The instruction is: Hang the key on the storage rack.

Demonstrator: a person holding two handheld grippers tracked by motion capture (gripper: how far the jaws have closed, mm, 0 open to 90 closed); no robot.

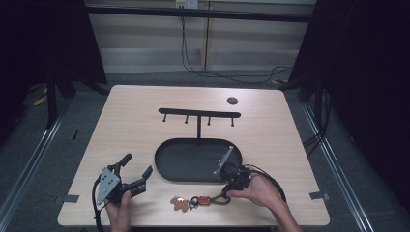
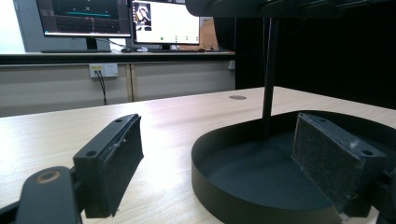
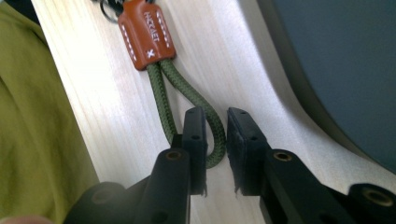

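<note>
The keychain (image 1: 196,201) lies flat on the desk (image 1: 135,125) near its front edge, just in front of the black oval tray (image 1: 167,164). It is made up of a tan leather charm (image 1: 180,204) at its left end, metal rings, a red-brown leather tab (image 3: 147,33) and an olive green cord loop (image 3: 187,100) that runs out to the right. In the right gripper view the bend of this cord loop sits between the jaws of the right gripper (image 3: 216,135); the jaws stand narrowly apart, one against the cord, the other with a slim gap, so they are not clamped on it. In the high view the right gripper (image 1: 227,189) points left and down toward the desk, held by the right hand (image 1: 258,191), which comes in from the lower right with its cable curling behind it.

The tray's rim is just beside the right gripper, on its far side. From the tray rises a thin post that carries a black hook rail (image 1: 199,113) with four pegs.

The left gripper (image 1: 137,170) rests low on the desk left of the tray, well apart from the keychain, jaws spread wide and aimed toward the tray's near wall. The left hand (image 1: 118,212) grips it from the front edge.
</note>
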